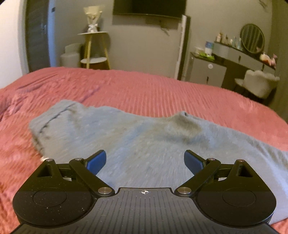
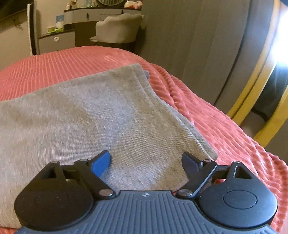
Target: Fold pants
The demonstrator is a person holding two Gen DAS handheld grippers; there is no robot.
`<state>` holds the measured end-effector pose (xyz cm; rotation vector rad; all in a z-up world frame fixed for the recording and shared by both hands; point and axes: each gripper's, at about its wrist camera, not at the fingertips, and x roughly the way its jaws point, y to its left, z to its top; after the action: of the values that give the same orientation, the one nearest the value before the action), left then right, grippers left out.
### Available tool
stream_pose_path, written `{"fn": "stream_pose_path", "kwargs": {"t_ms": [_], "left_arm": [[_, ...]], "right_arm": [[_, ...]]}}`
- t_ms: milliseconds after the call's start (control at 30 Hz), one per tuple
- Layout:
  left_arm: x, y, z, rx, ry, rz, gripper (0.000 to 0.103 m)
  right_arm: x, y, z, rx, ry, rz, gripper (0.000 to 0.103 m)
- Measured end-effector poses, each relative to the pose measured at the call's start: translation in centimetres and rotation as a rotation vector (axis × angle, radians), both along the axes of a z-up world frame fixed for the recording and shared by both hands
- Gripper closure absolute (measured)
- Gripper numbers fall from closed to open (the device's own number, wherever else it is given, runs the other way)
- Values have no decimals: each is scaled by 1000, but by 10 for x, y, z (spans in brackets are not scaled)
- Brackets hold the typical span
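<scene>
Grey pants (image 1: pixel 126 133) lie flat across a pink ribbed bedspread (image 1: pixel 162 90). In the left wrist view the waist end with a seam is at the far left and a raised fold sits near the middle. My left gripper (image 1: pixel 144 158) is open and empty, just above the cloth. In the right wrist view the pants (image 2: pixel 81 111) show stacked layers, with the leg ends at the far right edge. My right gripper (image 2: pixel 145 160) is open and empty over the near right corner of the cloth.
The bedspread (image 2: pixel 225 129) drops off at the right edge of the bed. Beyond the bed stand a yellow side table (image 1: pixel 93 50), a dresser with a round mirror (image 1: pixel 252 38), a white chair (image 2: pixel 118 28) and a wall TV (image 1: pixel 149 7).
</scene>
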<state>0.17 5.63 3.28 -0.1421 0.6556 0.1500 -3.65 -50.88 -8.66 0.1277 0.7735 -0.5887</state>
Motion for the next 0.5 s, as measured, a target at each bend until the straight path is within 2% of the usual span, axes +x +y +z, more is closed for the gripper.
{"fn": "stream_pose_path", "kwargs": {"t_ms": [233, 400, 500], "left_arm": [[-20, -5, -6, 13, 34, -3, 6], [-15, -8, -25, -41, 112, 12, 6], [-15, -8, -32, -43, 128, 23, 6]], "right_arm": [[-5, -4, 1, 15, -19, 20, 16], [-6, -2, 3, 11, -11, 30, 16], [-11, 0, 2, -4, -25, 52, 16]]}}
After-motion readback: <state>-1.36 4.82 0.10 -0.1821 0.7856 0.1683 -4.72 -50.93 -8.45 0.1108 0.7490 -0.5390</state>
